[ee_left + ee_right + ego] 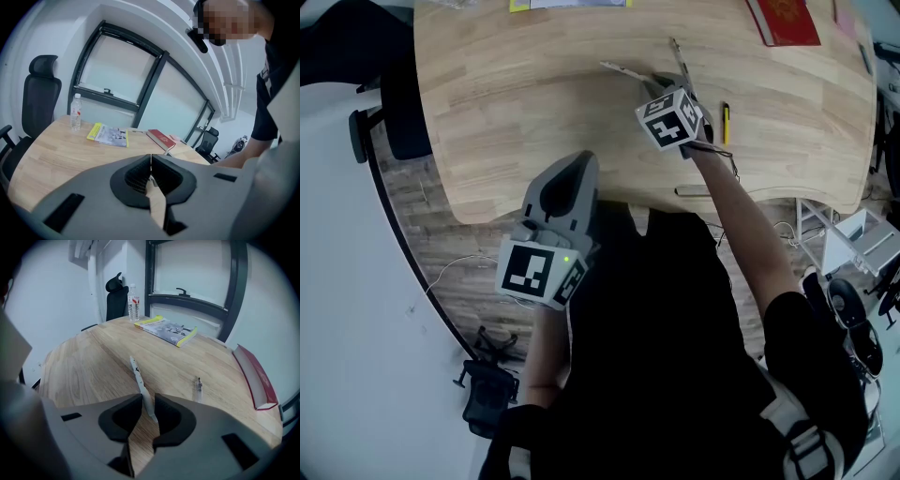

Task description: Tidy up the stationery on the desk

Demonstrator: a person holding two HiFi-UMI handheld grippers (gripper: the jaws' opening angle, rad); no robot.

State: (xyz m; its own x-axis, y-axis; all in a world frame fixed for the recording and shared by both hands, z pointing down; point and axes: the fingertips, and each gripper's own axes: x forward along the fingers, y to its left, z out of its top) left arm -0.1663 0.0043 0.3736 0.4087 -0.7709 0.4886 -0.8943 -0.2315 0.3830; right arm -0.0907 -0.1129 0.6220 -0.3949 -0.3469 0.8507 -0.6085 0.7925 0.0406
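Observation:
My right gripper [664, 86] is over the middle of the wooden desk [534, 94]. In the right gripper view its jaws [148, 401] are closed around the near end of a white pen [138, 378], whose far end points away across the desk top. The same white pen [623, 68] sticks out to the left in the head view. A clear pen [198, 389] lies just to the right, a grey pen [678, 56] lies beyond the gripper, and a yellow pen [725, 122] lies beside it. My left gripper [561, 183] hangs at the desk's near edge, shut and empty [150, 164].
A red book [255, 376] lies at the far right of the desk. A yellow-edged booklet [166, 330] and a water bottle [133, 302] sit at the far side. A black office chair [40, 101] stands at the left end. A grey stick-like item [694, 190] rests on the near edge.

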